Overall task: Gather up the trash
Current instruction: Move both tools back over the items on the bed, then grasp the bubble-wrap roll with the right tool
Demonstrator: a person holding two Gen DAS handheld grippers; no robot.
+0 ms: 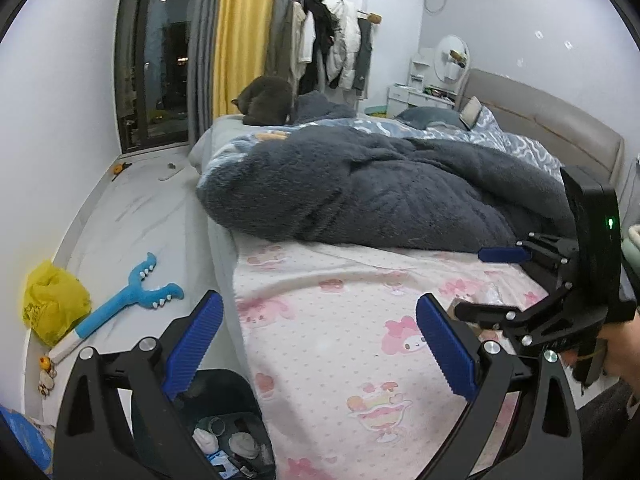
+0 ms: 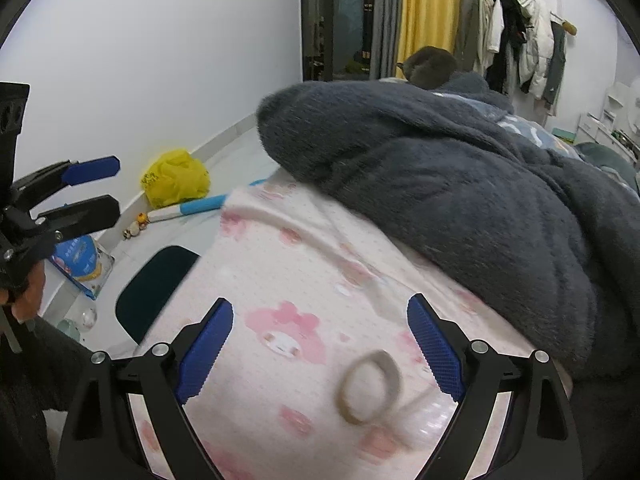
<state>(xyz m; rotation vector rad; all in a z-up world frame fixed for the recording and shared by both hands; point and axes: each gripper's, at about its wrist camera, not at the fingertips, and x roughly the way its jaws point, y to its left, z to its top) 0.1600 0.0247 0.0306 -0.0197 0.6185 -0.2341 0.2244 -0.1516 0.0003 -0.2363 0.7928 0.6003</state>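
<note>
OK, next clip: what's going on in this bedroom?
A person is picking up trash with a handheld gripper in each hand, over the foot of a bed with a pink cartoon sheet. The right gripper is open and empty, with a blurred tape ring on the sheet between its fingers. The left gripper is open and empty too, above a dark bin beside the bed that already holds some scraps.

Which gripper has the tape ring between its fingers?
The right gripper: the tape ring lies on the pink sheet between its open fingers. The left gripper frames only sheet.
</note>
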